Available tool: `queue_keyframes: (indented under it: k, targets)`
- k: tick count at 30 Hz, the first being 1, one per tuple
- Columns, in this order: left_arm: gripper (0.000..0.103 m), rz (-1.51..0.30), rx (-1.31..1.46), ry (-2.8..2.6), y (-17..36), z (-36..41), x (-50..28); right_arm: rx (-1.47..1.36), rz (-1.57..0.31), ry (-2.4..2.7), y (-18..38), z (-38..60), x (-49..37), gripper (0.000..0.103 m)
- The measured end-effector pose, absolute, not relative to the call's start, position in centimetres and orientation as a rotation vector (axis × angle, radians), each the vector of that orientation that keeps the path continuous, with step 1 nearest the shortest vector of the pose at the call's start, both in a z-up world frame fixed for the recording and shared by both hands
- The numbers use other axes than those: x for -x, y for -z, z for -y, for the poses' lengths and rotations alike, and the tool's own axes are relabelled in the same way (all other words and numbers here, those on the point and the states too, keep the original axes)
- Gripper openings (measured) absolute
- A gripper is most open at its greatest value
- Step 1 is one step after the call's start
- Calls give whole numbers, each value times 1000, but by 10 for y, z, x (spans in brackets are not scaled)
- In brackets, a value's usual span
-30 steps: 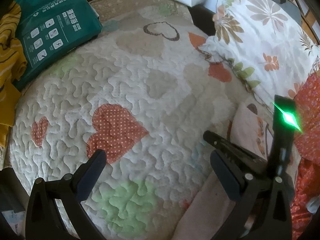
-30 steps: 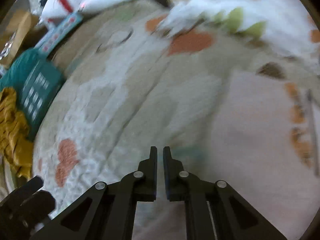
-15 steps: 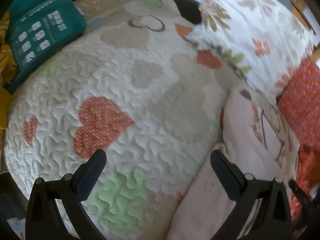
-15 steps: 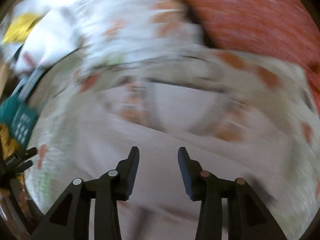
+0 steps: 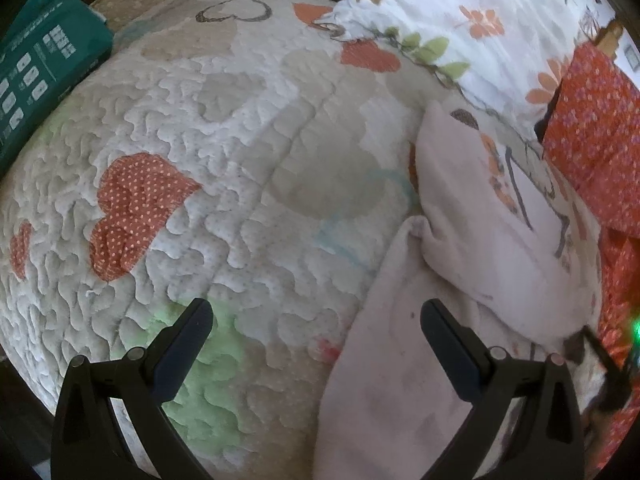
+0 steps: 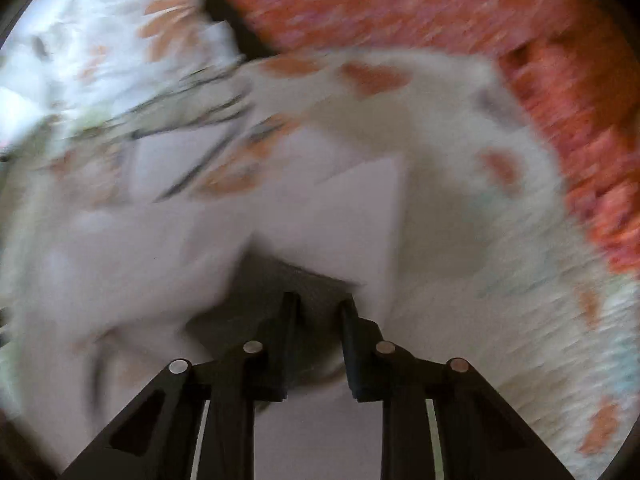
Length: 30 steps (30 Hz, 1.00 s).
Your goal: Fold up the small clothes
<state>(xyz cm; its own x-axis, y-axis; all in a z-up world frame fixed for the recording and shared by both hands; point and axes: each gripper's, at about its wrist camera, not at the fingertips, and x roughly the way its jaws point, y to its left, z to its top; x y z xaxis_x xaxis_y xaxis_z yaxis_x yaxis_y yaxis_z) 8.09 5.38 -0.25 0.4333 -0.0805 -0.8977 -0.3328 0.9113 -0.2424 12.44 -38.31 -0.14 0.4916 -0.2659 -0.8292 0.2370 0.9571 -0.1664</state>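
Note:
A pale pink small garment (image 5: 460, 220) with an orange and black print lies rumpled on the quilted heart-pattern bedspread (image 5: 240, 140), right of centre in the left wrist view. My left gripper (image 5: 316, 312) is open wide just above the bedspread, its right finger over the garment's lower flap and nothing between its fingers. In the blurred right wrist view my right gripper (image 6: 318, 302) hangs low over the same garment (image 6: 280, 208). Its jaws are closing, with a narrow gap between them and a fold of pink cloth at the tips. I see no pad pressing on the cloth.
A green package (image 5: 36, 76) lies at the bedspread's far left. A white floral pillow (image 5: 460, 20) rests along the back right. Red patterned fabric (image 5: 592, 128) borders the garment on the right and fills the top of the right wrist view (image 6: 400, 8).
The right gripper swung from the open bedspread to the pink garment beside the red fabric; its jaws went from shut to apart, then narrower. The left gripper drifted toward the garment, still open.

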Motion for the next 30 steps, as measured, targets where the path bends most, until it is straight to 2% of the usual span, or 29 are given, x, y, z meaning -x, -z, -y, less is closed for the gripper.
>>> queue_keyframes:
  k: [2,5,7,10,13,15,21,30]
  targets:
    - [103,-1125,409,-139,3,-51,-80,-27,-997,316,-6,393,-115,28]
    - [103,-1135,419,-79,5,-50,-76,-228,-1025,194,-8,410,-82,53]
    - [100,-1158,448,-41,11,-49,-75,-341,-1037,165,-2,424,-53,55]
    - [90,-1174,461,-26,20,-45,-70,-451,-1059,163,14,441,-14,56]
    - [62,-1143,411,-22,19,-36,-58,-537,-1036,123,28,448,20,56]
    - [52,-1111,403,-19,19,-33,-46,-570,-1019,87,28,446,30,56]
    - [50,-1030,473,75,26,-17,4,-799,-1037,-194,48,426,53,58]
    - [50,-1019,531,160,36,-1,54,-836,-1027,-256,57,411,77,57]
